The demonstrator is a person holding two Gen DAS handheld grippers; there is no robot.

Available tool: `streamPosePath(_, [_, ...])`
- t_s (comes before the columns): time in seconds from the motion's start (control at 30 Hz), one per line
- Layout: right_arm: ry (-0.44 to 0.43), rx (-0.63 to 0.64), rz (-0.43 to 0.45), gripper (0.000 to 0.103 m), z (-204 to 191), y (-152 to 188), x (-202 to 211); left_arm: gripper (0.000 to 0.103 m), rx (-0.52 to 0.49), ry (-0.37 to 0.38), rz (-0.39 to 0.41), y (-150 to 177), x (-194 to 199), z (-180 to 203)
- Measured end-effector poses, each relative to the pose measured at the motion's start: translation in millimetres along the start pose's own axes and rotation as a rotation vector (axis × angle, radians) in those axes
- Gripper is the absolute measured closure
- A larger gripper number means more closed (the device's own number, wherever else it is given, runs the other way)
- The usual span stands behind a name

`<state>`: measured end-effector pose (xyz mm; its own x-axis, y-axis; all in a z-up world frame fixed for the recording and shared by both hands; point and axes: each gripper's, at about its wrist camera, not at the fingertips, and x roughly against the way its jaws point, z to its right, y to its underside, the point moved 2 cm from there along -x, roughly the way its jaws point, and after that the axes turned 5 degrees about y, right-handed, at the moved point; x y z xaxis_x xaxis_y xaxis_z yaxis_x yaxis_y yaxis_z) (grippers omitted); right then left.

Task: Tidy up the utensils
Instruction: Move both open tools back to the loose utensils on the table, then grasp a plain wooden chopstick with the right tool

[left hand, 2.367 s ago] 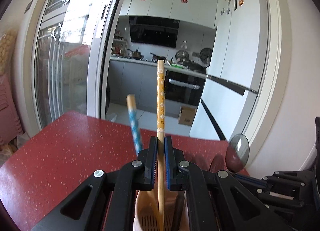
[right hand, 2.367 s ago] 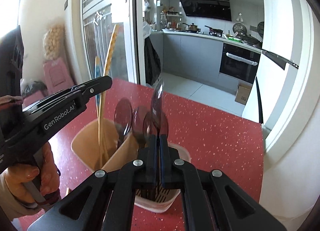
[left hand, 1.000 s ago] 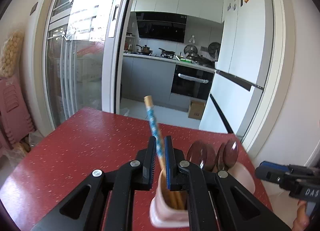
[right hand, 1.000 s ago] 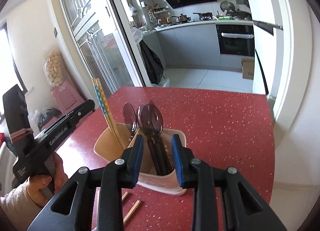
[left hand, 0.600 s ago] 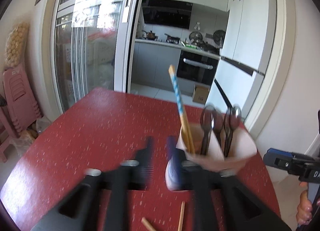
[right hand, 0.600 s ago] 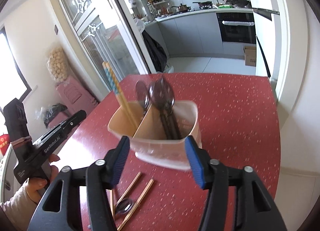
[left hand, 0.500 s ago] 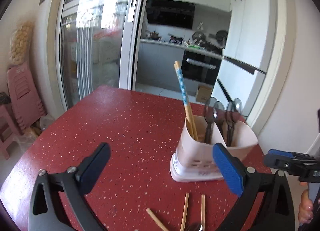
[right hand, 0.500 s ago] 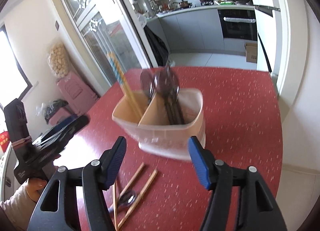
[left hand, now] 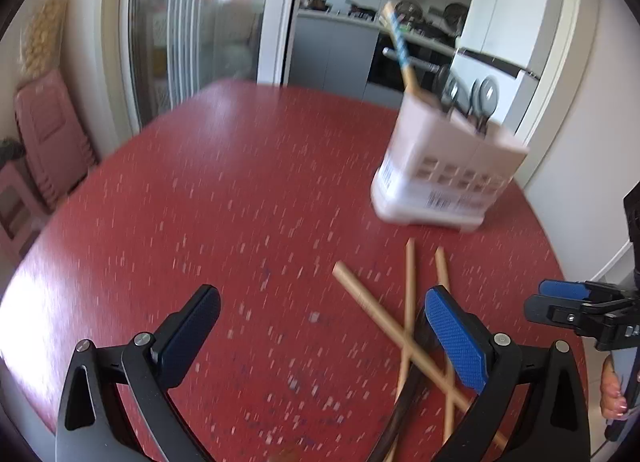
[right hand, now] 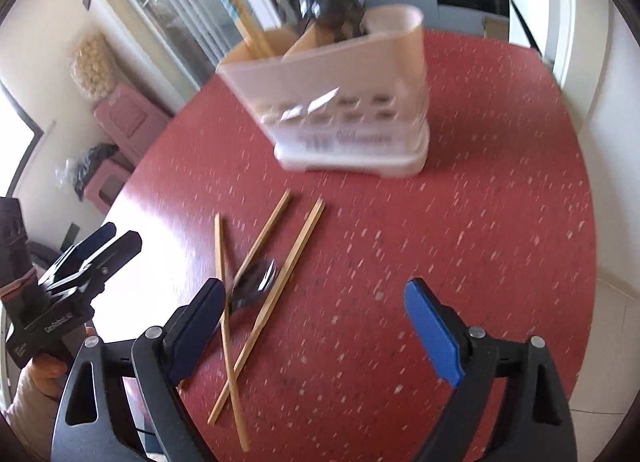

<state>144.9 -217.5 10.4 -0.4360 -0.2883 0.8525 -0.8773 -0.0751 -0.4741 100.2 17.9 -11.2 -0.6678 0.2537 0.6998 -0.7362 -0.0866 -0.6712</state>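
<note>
A pale pink two-part holder [left hand: 444,170] [right hand: 340,102] stands on the red table [left hand: 200,202]. It holds patterned chopsticks [left hand: 400,50] in one part and dark spoons [left hand: 480,94] in the other. Three loose chopsticks [left hand: 408,302] [right hand: 296,254] lie crossed on the table, with a dark spoon [right hand: 256,278] among them. My left gripper [left hand: 320,302] hangs wide open above the table, the loose chopsticks beside its right finger. My right gripper [right hand: 314,294] is opening, its pads touching nothing, and the spoon lies just past its left finger.
The table's curved edge runs close on the right, by a white wall [left hand: 580,122]. Stacked pink chairs [left hand: 48,134] stand to the left, below the table. A sliding glass door and a kitchen lie beyond. A hand [right hand: 40,374] grips the left tool.
Both grippers have opened and let go of the chopstick and spoon now standing in the holder. Both have drawn back and tipped down, bringing the loose chopsticks and spoon into view.
</note>
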Motion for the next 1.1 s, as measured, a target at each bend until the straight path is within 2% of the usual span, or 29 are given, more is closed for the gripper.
streamPosePath(0.17, [0.024,0.052,-0.059,0.010,-21,13,-13,0.000,0.052,-0.020,-0.083,19,-11,-19])
streamPosePath(0.43, [0.024,0.125,-0.114,0.010,-46,18,-26,0.000,0.049,-0.061,-0.117,28,-19,-31])
streamPosePath(0.5, [0.016,0.137,-0.124,0.014,-50,18,-27,0.000,0.057,-0.079,-0.121,26,-22,-33])
streamPosePath(0.8, [0.018,0.208,-0.157,0.050,-77,9,-39,0.000,0.104,-0.129,-0.134,27,-21,-53])
streamPosePath(0.87, [0.013,0.226,-0.171,0.061,-83,6,-48,0.000,0.112,-0.139,-0.137,27,-21,-56])
streamPosePath(1.1, [0.049,0.314,-0.195,0.078,-111,2,-69,0.000,0.136,-0.126,-0.148,27,-18,-70])
